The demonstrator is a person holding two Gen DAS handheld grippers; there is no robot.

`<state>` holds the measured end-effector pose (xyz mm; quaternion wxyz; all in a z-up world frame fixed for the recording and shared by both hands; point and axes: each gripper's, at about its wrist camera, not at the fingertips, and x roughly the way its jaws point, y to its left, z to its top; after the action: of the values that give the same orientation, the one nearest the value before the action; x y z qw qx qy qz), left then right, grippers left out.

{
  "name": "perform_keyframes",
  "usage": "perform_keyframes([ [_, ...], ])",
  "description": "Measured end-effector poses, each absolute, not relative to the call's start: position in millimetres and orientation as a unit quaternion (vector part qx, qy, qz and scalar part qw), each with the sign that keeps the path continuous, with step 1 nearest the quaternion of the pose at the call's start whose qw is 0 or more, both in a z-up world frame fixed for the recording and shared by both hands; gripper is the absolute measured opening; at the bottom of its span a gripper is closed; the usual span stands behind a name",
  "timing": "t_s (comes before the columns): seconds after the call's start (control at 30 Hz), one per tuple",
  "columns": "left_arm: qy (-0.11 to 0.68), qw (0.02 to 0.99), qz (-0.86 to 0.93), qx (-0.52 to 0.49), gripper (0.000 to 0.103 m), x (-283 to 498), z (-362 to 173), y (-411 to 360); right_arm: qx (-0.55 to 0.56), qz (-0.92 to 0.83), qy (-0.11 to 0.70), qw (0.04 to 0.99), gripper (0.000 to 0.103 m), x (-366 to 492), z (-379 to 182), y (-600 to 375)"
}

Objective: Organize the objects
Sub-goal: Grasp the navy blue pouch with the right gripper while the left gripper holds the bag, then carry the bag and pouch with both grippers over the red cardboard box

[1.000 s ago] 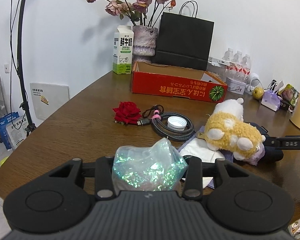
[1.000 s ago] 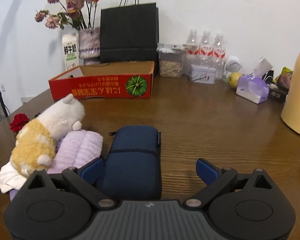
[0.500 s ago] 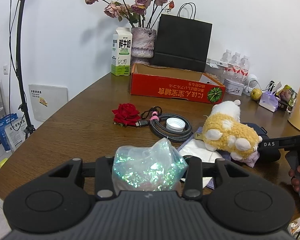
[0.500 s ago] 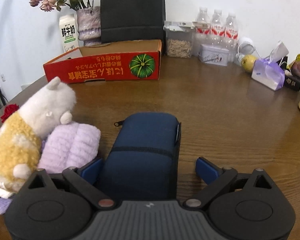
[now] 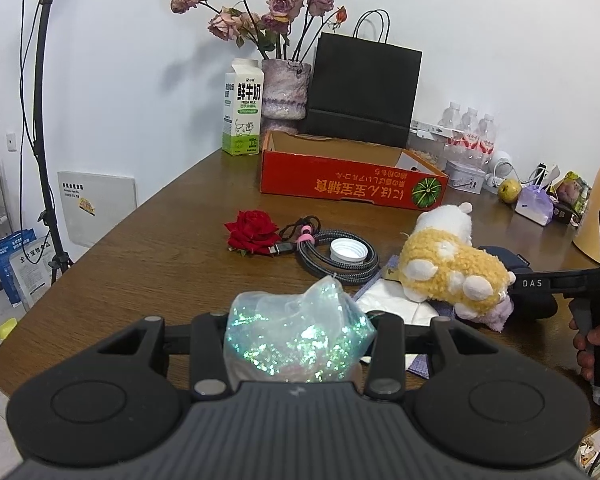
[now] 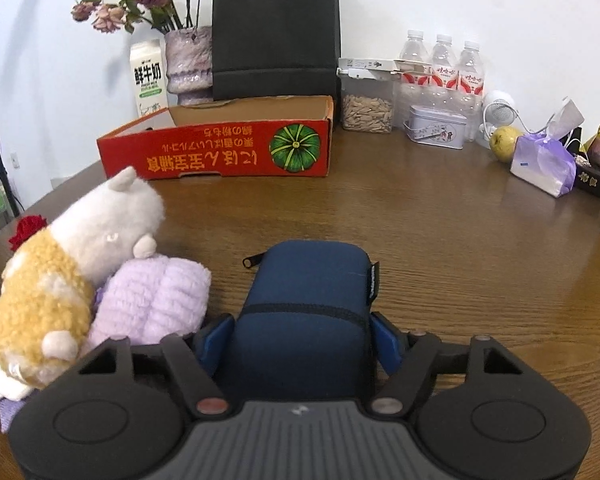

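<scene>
My left gripper (image 5: 300, 340) is shut on a clear bag of iridescent glitter (image 5: 296, 324), held above the near table edge. In the right wrist view my right gripper (image 6: 302, 336) is closing its jaws on a navy zip pouch (image 6: 308, 280) that lies on the table; both blue pads (image 6: 384, 340) meet its sides. A yellow and white plush toy (image 6: 60, 276) leans on a folded lilac towel (image 6: 152, 300) just left of the pouch. An open red cardboard box (image 6: 220, 152) stands behind them.
A red rose (image 5: 252, 232), a coiled cable (image 5: 332, 264) and a white cap (image 5: 346, 249) lie left of the plush. Milk carton (image 5: 243, 108), flower vase (image 5: 286, 88) and black paper bag (image 5: 364, 92) line the wall. Bottles, a tin, a tissue pack (image 6: 540, 164) crowd the right.
The right gripper's jaws have come in from wide apart to both sides of the navy pouch, after sliding forward over it. The left gripper and its bag have not moved.
</scene>
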<state>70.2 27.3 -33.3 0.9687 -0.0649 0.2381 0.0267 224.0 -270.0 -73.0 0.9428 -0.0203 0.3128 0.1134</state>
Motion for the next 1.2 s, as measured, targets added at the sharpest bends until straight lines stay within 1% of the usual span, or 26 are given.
perform_keyframes([
  [0.17, 0.236, 0.969, 0.029, -0.066, 0.042, 67.3, -31.9, 29.1, -0.025, 0.11, 0.287, 0.951, 0.064, 215.8, -68.3, -271.0],
  [0.47, 0.229, 0.971, 0.025, -0.065, 0.042, 63.4, -26.9, 27.7, -0.037, 0.096, 0.202, 0.974, 0.063, 189.9, -54.6, -270.0],
  [0.63, 0.222, 0.973, 0.014, -0.061, 0.042, 69.8, -19.2, 19.7, -0.04, 0.092, 0.17, 0.98, 0.063, 181.9, -50.6, -270.4],
  [0.83, 0.198, 0.979, 0.002, -0.05, 0.042, 82.9, -0.3, 8.0, -0.035, 0.115, 0.164, 0.979, 0.063, 178.0, -48.6, -268.5],
  [1.2, 0.175, 0.983, -0.013, -0.049, 0.042, 119.0, 24.4, -6.6, -0.039, 0.138, 0.14, 0.98, 0.063, 180.0, -20.1, -255.9],
])
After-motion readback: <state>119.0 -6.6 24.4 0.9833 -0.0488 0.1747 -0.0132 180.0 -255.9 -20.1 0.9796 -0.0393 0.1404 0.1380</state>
